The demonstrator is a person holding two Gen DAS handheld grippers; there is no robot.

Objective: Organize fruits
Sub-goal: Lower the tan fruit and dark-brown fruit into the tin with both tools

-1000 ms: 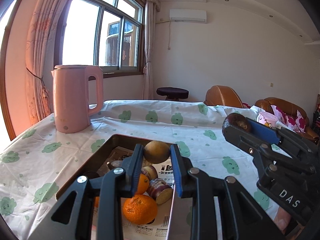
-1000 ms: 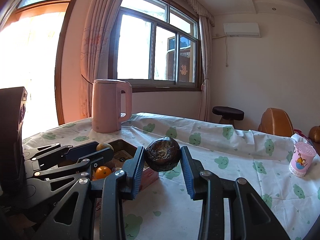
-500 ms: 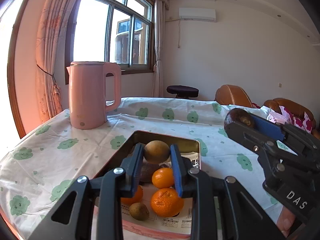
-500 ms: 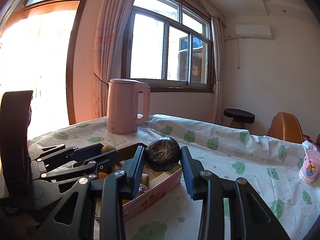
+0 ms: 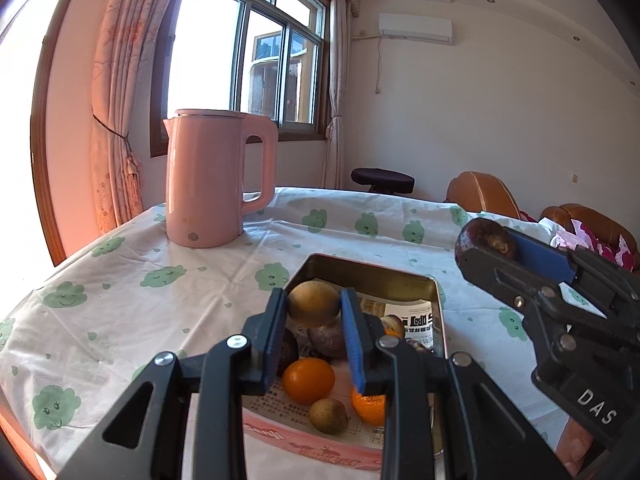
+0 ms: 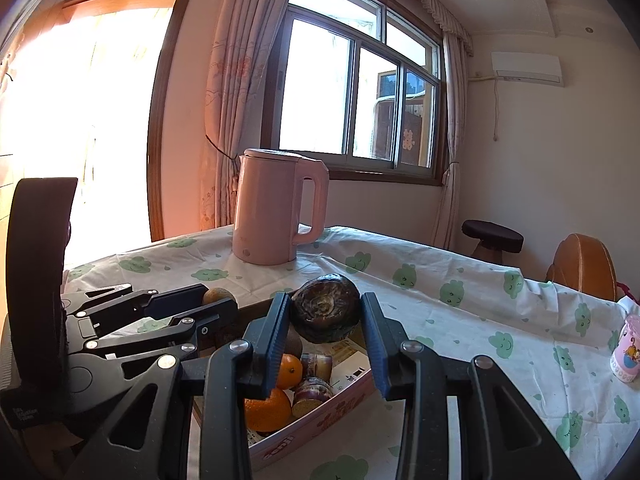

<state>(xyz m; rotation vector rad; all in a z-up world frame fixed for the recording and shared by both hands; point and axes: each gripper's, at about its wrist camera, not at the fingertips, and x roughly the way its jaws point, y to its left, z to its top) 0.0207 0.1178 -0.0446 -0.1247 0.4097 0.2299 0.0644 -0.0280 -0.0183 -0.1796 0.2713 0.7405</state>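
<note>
Fruit rides in both hands, the left gripper (image 5: 313, 307) clamped on a tan fruit (image 5: 313, 303) and the right gripper (image 6: 325, 314) on a dark purple one (image 6: 325, 314), both now carried over the tin tray (image 5: 368, 274), seemingly ready to drop.

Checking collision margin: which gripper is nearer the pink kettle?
Left, though not by much. The left gripper, holding a tan fruit, sits over the tin's kettle-side half. The right gripper, holding a dark fruit, is further from the pink kettle.
</note>
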